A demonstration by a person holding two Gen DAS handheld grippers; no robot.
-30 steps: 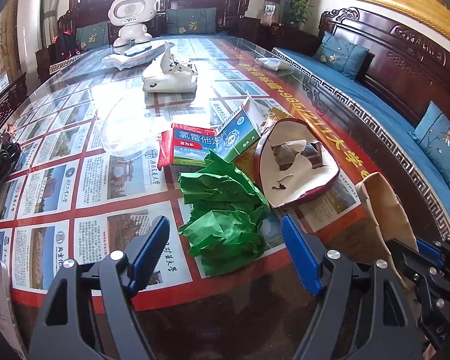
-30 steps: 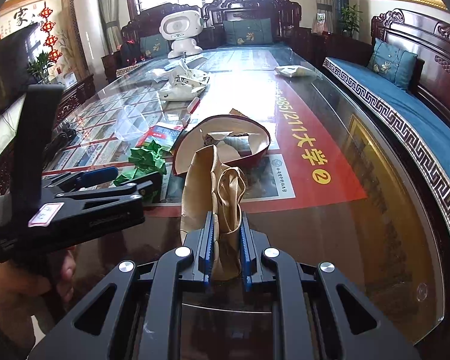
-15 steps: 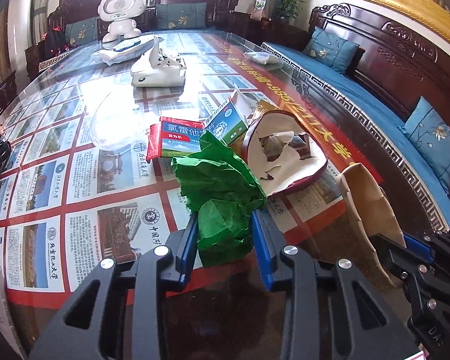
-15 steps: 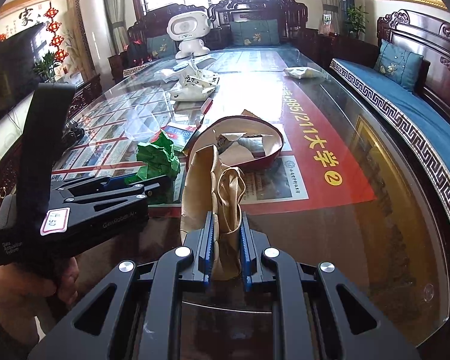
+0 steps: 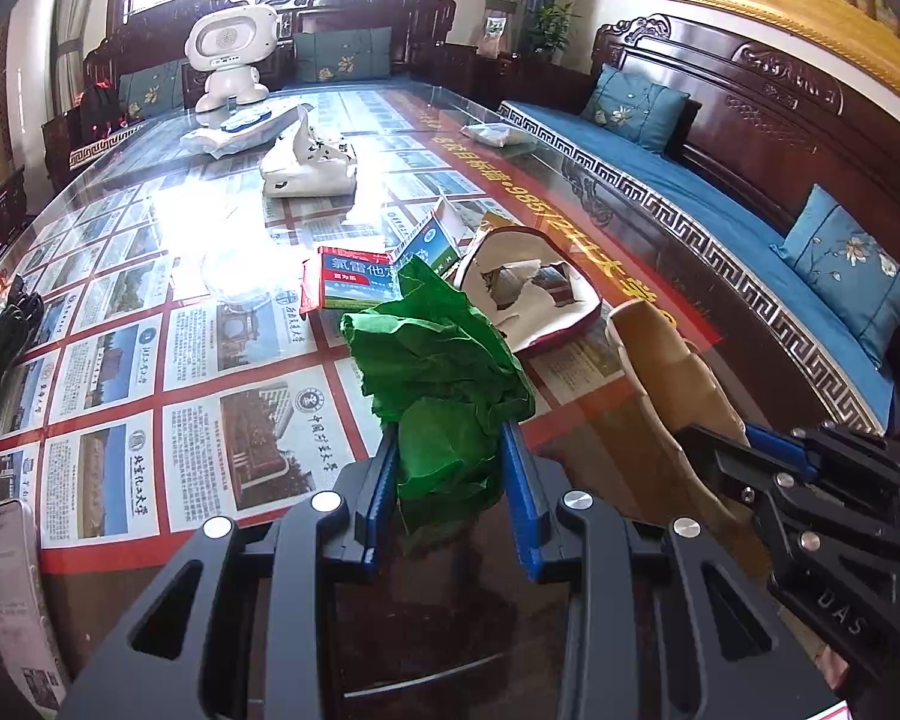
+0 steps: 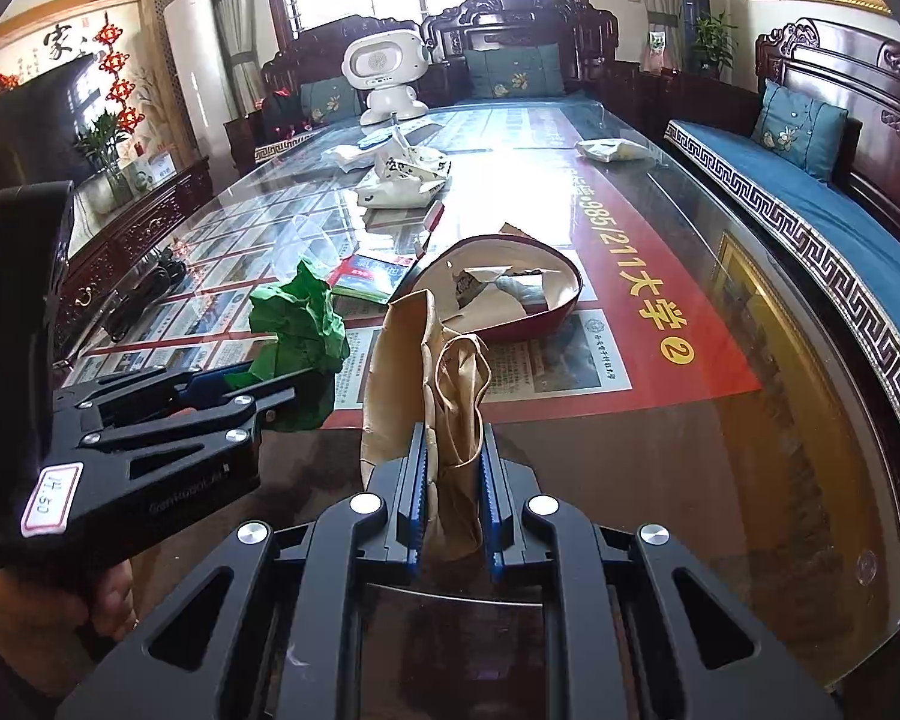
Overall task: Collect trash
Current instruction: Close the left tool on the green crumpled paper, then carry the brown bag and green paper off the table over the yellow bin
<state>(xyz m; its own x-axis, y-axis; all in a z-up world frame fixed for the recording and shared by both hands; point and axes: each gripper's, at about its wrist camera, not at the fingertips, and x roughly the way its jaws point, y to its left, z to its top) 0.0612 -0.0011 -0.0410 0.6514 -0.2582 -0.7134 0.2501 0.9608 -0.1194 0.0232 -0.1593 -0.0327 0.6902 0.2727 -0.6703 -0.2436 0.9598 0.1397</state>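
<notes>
A: Where's the trash right now?

B: The crumpled green paper [image 5: 444, 372] is clamped between the jaws of the left gripper [image 5: 447, 480], its lower end pinched and the rest bunched up above the pads. It looks lifted just clear of the table [image 5: 210, 360], close to the near edge.

A: And the other hand?

B: The right gripper [image 6: 450, 480] has its jaws narrow, shut on the neck of a brown paper bag [image 6: 432, 372], holding it up just beside the green wad, also at the near edge.

A: So which step is this?

B: I'd judge the pick-up is done and the drop into the bag comes next. That calls for carrying the green paper over the bag's mouth, which looks partly collapsed, so the wad may catch on the rim.

A: Anything left after that?

B: Plenty. Toward the middle of the table lie a red and green box [image 5: 354, 279], a torn maroon-rimmed paper shell [image 5: 528, 294], and clear plastic [image 5: 240, 276]. Farther back a white wrapper [image 5: 309, 162] sits before a white robot toy [image 5: 231, 57].
</notes>
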